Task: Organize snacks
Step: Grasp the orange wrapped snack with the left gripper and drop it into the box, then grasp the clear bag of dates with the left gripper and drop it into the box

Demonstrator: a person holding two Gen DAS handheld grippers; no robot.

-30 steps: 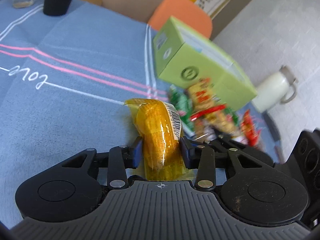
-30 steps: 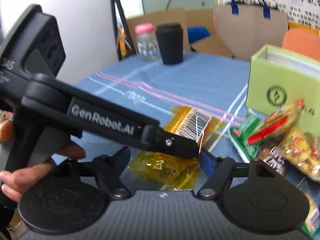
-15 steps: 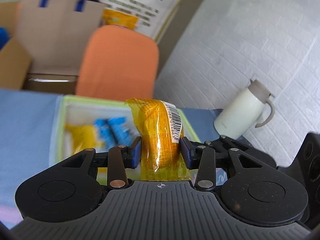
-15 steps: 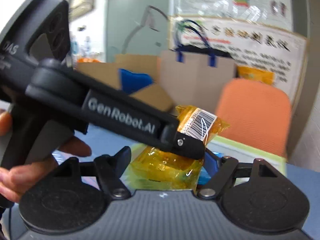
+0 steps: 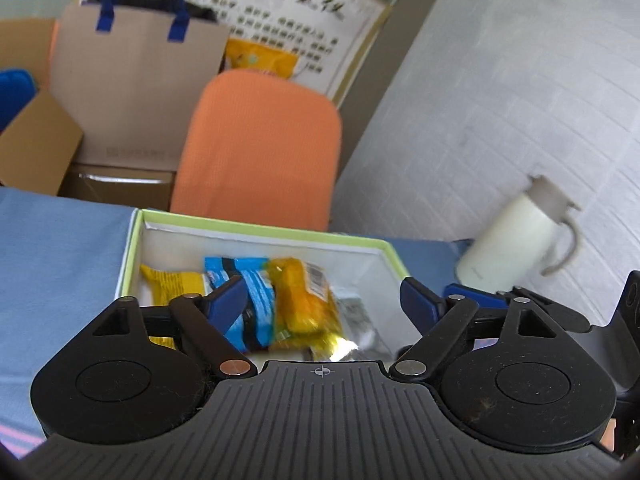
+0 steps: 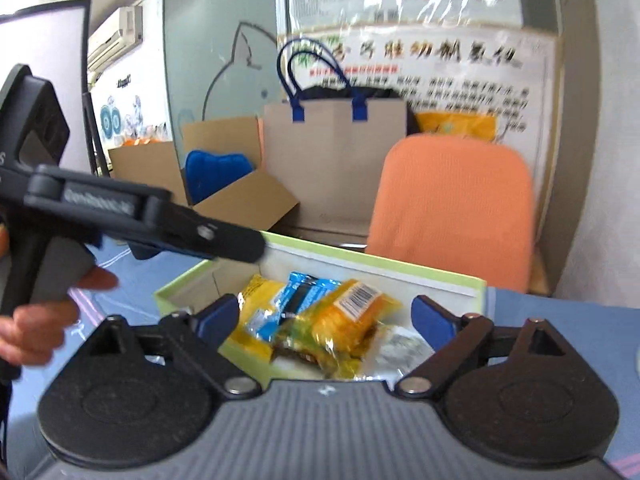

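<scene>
On the blue-clothed counter (image 5: pixel 60 248) stands the green box (image 5: pixel 256 227) with its top open, the left tool (image 5: pixel 320 300) above its near edge; the jaws have just been opening and now stand wide apart with nothing between the pads; inside the box lie, from the left, a yellow packet (image 5: pixel 172 280), a blue packet (image 5: pixel 250 292), the orange-yellow snack with a barcode (image 5: pixel 304 300) and a silvery wrapper (image 5: pixel 356 320). Behind stands an orange chair (image 5: pixel 260 148), and a white jug (image 5: pixel 516 236) is at the far right. The right tool (image 6: pixel 320 320) has likewise just been opening and gapes over the box, the snack lying loose below it, touching neither pad; a hand (image 6: pixel 36 312) holds the left tool's grip at that view's left.
</scene>
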